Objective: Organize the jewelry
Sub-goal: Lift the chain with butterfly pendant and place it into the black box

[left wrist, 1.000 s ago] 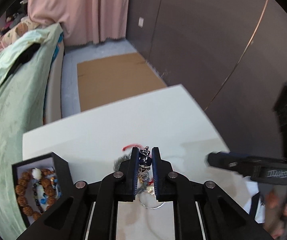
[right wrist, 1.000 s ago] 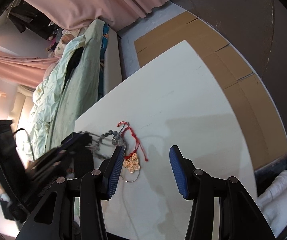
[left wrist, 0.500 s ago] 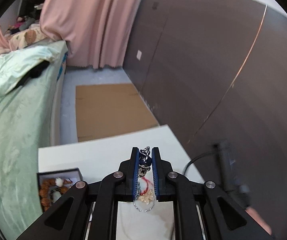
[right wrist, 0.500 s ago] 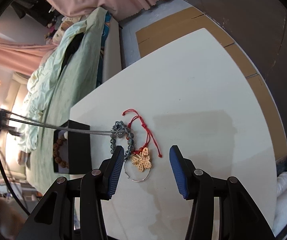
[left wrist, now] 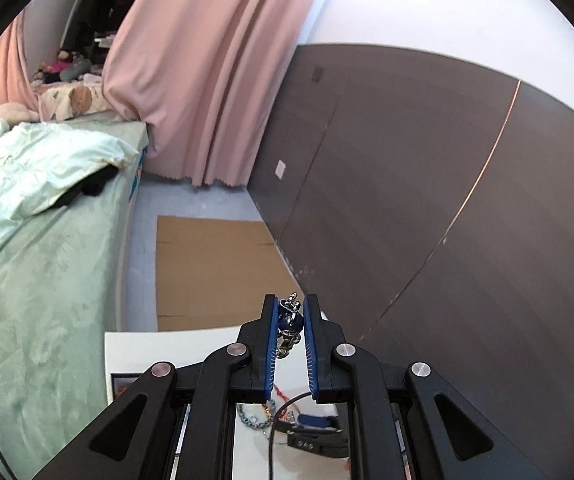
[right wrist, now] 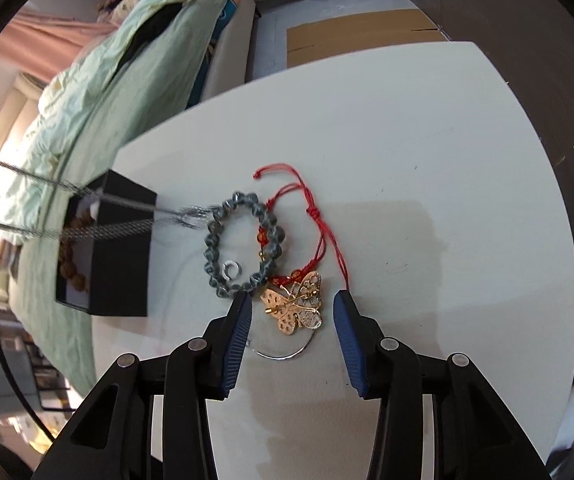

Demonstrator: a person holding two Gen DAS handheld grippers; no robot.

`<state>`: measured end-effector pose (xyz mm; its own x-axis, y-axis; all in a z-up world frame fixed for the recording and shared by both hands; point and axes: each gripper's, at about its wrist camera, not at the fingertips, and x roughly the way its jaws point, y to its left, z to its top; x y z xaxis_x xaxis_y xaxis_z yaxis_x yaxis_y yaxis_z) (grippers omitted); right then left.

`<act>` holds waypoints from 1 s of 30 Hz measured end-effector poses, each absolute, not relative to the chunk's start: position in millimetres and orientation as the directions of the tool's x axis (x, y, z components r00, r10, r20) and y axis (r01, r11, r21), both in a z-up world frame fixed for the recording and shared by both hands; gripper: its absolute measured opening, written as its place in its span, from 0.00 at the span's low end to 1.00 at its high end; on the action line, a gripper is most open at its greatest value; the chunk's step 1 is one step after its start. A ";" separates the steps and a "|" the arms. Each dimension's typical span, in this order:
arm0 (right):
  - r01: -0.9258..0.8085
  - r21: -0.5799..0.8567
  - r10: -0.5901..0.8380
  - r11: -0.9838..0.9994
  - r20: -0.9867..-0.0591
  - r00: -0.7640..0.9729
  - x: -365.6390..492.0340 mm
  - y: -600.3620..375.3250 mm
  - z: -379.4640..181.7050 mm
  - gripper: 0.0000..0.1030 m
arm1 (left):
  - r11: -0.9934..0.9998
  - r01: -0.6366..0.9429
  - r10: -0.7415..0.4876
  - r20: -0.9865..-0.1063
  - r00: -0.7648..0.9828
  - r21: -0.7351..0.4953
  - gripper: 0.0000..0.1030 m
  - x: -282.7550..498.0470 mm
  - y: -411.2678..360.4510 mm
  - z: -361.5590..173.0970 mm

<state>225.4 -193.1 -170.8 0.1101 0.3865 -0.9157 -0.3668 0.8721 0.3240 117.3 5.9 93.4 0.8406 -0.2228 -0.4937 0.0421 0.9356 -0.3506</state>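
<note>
My left gripper (left wrist: 290, 310) is shut on a silver chain necklace with a dark blue pendant (left wrist: 289, 322), lifted high above the white table (left wrist: 175, 344). The chain (right wrist: 87, 210) stretches taut from the upper left down to the pile in the right wrist view. My right gripper (right wrist: 292, 300) is open, low over the table, its fingers either side of a gold butterfly brooch (right wrist: 297, 304). Beside it lie a grey bead bracelet (right wrist: 243, 240), a red cord bracelet (right wrist: 319, 220) and a thin silver ring hoop (right wrist: 287, 354).
An open black jewelry box (right wrist: 123, 256) holding brown bead bracelets (right wrist: 71, 268) stands left of the pile. A bed with green bedding (left wrist: 27, 300) runs along the table's left. Cardboard (left wrist: 207, 272) lies on the floor beyond. A dark wall panel (left wrist: 427, 220) is to the right.
My left gripper has risen well above the table with the necklace, pulling its chain taut. My right gripper has moved in closer over the butterfly brooch.
</note>
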 end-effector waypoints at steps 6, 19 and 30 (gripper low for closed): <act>-0.433 0.219 0.310 0.875 -0.939 0.151 216.1 -188.0 -168.3 0.34 | 0.936 0.035 -0.201 -0.449 0.871 -0.351 0.12 102.3 15.5 109.8; -0.429 0.292 0.402 0.855 -0.896 0.191 204.5 -203.7 -137.5 0.04 | 0.926 0.008 -0.166 -0.386 0.908 -0.378 0.12 75.2 40.0 131.2; -0.459 0.373 0.520 0.807 -0.817 0.251 190.3 -182.5 -94.3 0.03 | 0.922 -0.020 -0.141 -0.382 0.913 -0.387 0.12 71.1 56.1 128.7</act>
